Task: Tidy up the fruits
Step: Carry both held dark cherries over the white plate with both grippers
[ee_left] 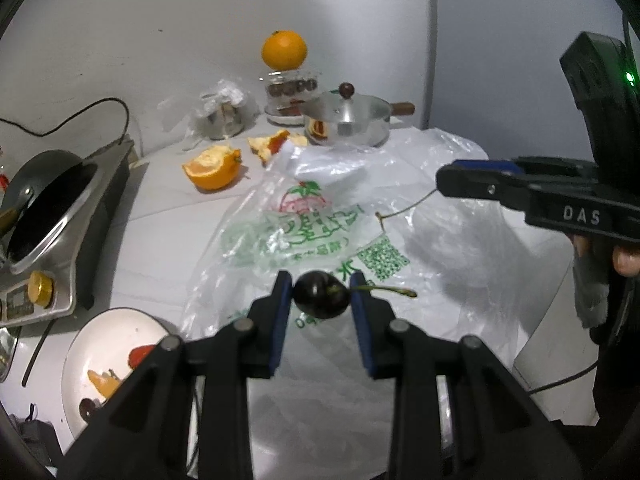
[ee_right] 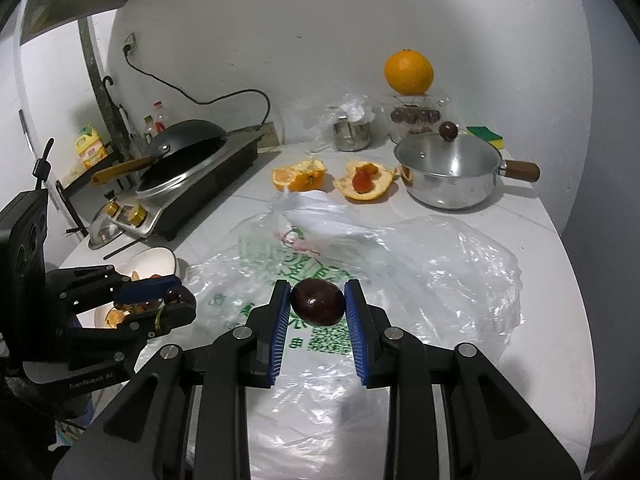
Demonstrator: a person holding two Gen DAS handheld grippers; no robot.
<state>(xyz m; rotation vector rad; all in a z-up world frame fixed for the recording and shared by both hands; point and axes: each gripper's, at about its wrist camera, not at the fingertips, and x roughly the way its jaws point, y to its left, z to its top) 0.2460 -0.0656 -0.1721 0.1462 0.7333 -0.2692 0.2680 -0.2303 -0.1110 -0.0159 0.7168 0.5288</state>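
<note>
left gripper (ee_left: 322, 294): fingers clamped | right gripper (ee_right: 317, 302): fingers clamped

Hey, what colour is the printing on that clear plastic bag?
Mostly green, with a small pink-red fruit logo, on the plastic bag; clearest in the left wrist view.

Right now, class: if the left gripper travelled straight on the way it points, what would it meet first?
Probably the clear plastic bag spread on the counter. The left gripper, shut on a dark cherry, slants down over it, though depth is hard to judge.
</note>
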